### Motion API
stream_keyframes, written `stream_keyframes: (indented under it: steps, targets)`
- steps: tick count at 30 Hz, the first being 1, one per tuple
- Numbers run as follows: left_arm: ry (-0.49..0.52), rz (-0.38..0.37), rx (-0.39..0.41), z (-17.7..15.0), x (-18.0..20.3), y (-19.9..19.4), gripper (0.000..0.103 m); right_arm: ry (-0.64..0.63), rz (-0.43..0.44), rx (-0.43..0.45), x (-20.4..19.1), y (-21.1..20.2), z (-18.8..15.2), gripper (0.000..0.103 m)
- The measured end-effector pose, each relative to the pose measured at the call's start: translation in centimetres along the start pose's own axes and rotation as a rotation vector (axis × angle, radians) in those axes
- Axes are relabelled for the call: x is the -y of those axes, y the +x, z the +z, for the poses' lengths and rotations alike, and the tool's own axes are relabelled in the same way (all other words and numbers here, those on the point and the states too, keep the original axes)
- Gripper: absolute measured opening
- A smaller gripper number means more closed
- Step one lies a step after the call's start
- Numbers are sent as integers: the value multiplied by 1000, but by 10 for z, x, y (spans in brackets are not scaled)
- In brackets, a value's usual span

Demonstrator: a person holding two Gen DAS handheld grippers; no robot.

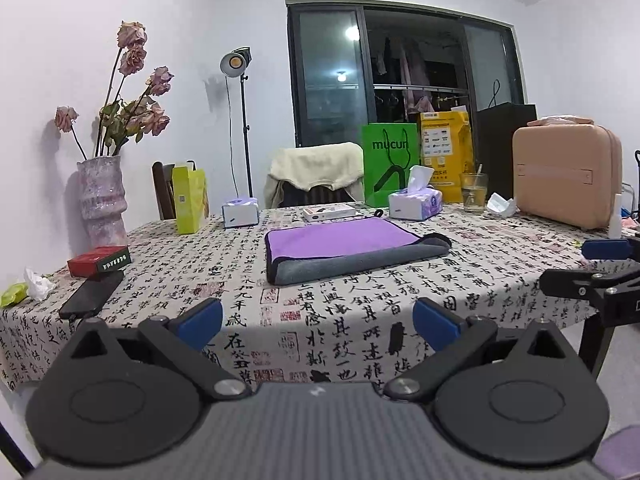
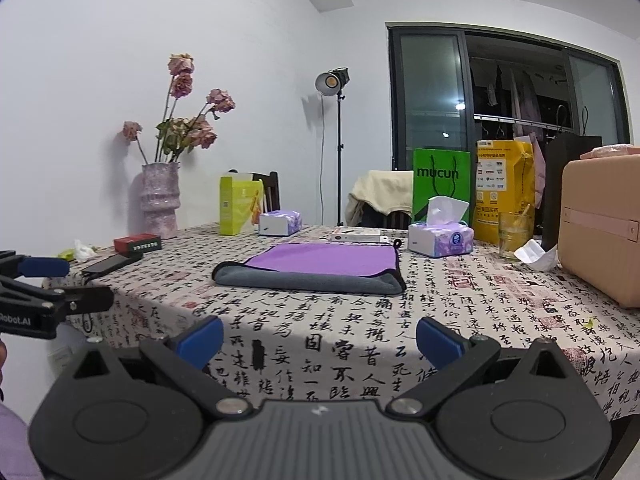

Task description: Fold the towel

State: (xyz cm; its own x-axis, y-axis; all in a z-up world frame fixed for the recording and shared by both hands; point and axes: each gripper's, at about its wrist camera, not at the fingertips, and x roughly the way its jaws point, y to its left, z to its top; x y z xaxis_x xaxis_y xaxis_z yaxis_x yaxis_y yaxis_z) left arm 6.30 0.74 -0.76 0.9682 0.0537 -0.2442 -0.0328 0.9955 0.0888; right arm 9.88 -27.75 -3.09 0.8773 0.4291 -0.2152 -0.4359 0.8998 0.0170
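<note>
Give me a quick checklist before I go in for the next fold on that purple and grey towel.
1. Left gripper jaws open, nothing held: ok.
2. Right gripper jaws open, nothing held: ok.
3. Towel lies flat on the table, already folded once, purple layer over grey: ok.
4. Layers aligned: not ok, grey edge sticks out past the purple.
5. Tissue box stands apart from the towel: ok.
6. White flat box close behind the far edge, whether touching: cannot tell.
</note>
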Motion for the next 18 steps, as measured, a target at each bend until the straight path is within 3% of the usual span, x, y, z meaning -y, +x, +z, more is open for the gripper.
stream_keyframes:
  steps: [18]
  targets:
    - [-10,41,-47,18,-7,60,103,39,-10,-37,31,51,13,103]
